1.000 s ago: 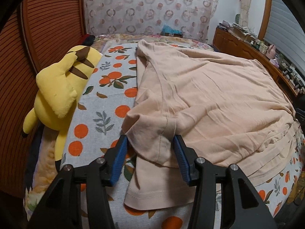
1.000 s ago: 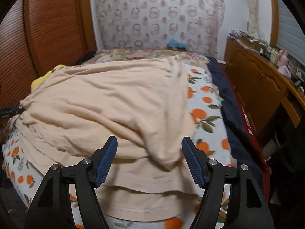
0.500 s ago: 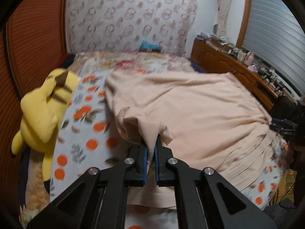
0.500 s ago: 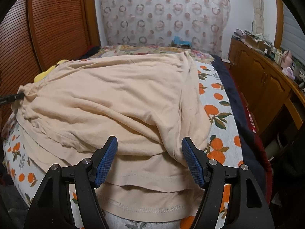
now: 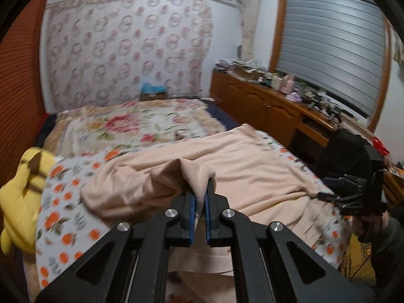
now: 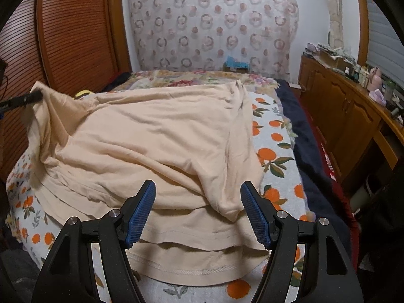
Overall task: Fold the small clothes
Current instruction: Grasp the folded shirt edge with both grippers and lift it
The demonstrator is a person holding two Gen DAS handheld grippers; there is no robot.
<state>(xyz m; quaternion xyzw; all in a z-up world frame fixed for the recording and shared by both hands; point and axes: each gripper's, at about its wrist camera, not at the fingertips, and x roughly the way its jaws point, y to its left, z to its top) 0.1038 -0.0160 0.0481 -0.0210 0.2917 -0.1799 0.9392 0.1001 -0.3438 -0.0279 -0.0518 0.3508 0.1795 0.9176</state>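
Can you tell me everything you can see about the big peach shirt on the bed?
The peach shirt looks like soft, thin cotton, wrinkled, with a stitched hem at its near edge. It lies spread over the orange-print bedcover. The left gripper is shut on one edge, lifting it into a peak. The right gripper is open above the hem.

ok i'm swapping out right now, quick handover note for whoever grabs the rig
Left claw: shut on a pinch of the peach t-shirt at its left sleeve, lifted off the bed.
Right claw: open, holding nothing, poised over the shirt's near hem with its bunched right edge between the pads, not pressed.
Shirt: spread across the orange-print sheet, wrinkled, lower part doubled in layers. Yellow plush toy lies left of it.
Done: left sleeve picked up.
Left: carry the sleeve over the body, likely do the right side too, then fold to size.
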